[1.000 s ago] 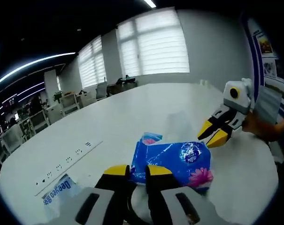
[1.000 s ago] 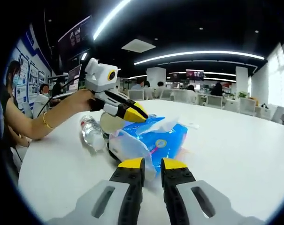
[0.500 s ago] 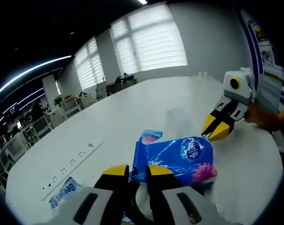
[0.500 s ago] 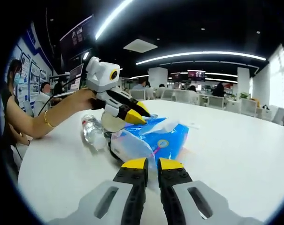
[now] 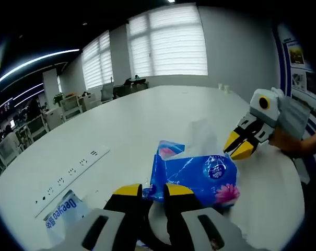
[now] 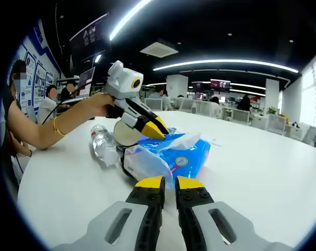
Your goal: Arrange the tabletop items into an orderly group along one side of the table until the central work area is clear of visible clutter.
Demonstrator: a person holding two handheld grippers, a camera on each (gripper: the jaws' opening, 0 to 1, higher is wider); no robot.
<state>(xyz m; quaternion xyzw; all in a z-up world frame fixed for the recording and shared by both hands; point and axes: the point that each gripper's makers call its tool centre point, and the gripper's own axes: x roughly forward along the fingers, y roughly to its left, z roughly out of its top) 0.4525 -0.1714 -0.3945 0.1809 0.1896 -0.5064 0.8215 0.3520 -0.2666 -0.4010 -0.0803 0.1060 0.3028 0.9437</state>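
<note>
We log a blue tissue pack [image 5: 195,177] lying on the white worktop [image 5: 126,125], a white tissue sticking up from its top. In the left gripper view the left tongs [image 5: 147,191] rise from 6 o'clock, jaws nearly together with only a narrow gap, their yellow tips just at the pack's near edge; we cannot tell whether they touch it, and nothing is held between them. At 3 o'clock the right tongs [image 5: 240,146] come in, held by a hand [image 5: 289,142], yellow tips close together and poised at the pack's far corner. At 8 o'clock lies a wrapper printed "Deeyeo" [image 5: 63,210], beside a power-socket strip [image 5: 69,173] set into the worktop. In the right gripper view the right tongs [image 6: 170,186] rise from 6 o'clock, jaws almost closed, empty, tips just short of the tissue pack [image 6: 168,157]. The left tongs [image 6: 156,128], held in a person's hand [image 6: 97,104], sit over the pack's far side. A clear water bottle [image 6: 103,146] lies on its side at 9 o'clock of the pack, near a round lidded tub [image 6: 127,133] behind it.
</note>
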